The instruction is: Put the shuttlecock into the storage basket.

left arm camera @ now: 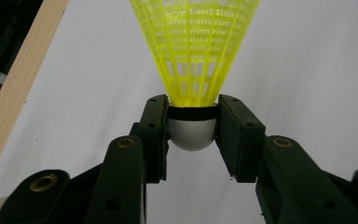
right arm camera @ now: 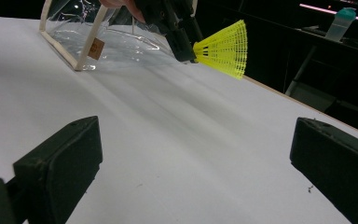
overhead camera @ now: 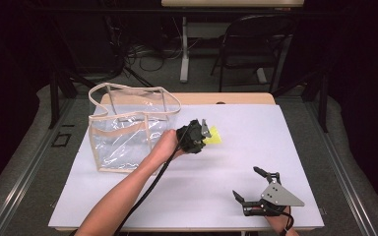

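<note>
A yellow plastic shuttlecock (left arm camera: 196,51) with a white cork base is pinched at its base between the pads of my left gripper (left arm camera: 191,126). In the high view that left gripper (overhead camera: 203,132) hangs just right of a clear plastic bag (overhead camera: 128,128), with the yellow shuttlecock (overhead camera: 213,135) sticking out to the right. The right gripper view shows the shuttlecock (right arm camera: 223,46) held above the table, skirt pointing right. My right gripper (overhead camera: 248,184) rests near the table's front right, wide open with nothing between its fingers (right arm camera: 60,163).
The clear bag (right arm camera: 93,32) with beige trim and handles stands upright at the table's left. The white tabletop (overhead camera: 256,142) has a wooden far edge. A black chair (overhead camera: 256,44) and cables lie beyond the table. A bottle (right arm camera: 340,23) stands on a far shelf.
</note>
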Tool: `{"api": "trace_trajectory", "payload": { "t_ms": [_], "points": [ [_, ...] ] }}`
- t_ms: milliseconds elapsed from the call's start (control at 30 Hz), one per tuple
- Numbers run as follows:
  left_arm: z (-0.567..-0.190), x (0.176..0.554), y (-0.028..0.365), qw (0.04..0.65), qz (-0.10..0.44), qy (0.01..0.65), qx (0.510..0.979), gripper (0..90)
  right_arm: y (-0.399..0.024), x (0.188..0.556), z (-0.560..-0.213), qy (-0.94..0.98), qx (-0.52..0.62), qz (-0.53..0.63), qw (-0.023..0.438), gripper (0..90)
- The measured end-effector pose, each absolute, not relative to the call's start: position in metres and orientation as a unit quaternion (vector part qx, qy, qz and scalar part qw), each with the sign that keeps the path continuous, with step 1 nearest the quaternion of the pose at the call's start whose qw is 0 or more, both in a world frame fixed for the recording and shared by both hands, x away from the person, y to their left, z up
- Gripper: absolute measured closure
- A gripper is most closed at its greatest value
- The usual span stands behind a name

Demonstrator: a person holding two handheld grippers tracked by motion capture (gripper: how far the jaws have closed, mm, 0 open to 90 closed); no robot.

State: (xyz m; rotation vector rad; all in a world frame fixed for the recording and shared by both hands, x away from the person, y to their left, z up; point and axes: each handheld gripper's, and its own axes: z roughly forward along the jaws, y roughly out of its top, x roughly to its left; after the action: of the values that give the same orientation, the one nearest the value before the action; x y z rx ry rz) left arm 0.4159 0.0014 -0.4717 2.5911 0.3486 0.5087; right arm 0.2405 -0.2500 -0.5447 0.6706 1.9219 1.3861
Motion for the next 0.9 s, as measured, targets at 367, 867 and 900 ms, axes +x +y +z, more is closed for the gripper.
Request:
{"api": "trace_trajectory", "payload": {
  "t_ms": [367,867,900],
  "points": [
    [-0.465,0.416,0.001,0.239,0.192,0.121,0.944,64.4,-0.25,0.241,-0.545,0.736,0.258,0.53,0.334,1.8],
    [-0.453,0.418,-0.002,0.239,0.201,0.116,0.943,64.5,-0.251,0.241,-0.545,0.737,0.26,0.528,0.333,1.8],
    [-0.452,0.418,-0.002,0.238,0.198,0.114,0.944,64.5,-0.251,0.241,-0.545,0.737,0.259,0.528,0.333,1.8]
  ]
}}
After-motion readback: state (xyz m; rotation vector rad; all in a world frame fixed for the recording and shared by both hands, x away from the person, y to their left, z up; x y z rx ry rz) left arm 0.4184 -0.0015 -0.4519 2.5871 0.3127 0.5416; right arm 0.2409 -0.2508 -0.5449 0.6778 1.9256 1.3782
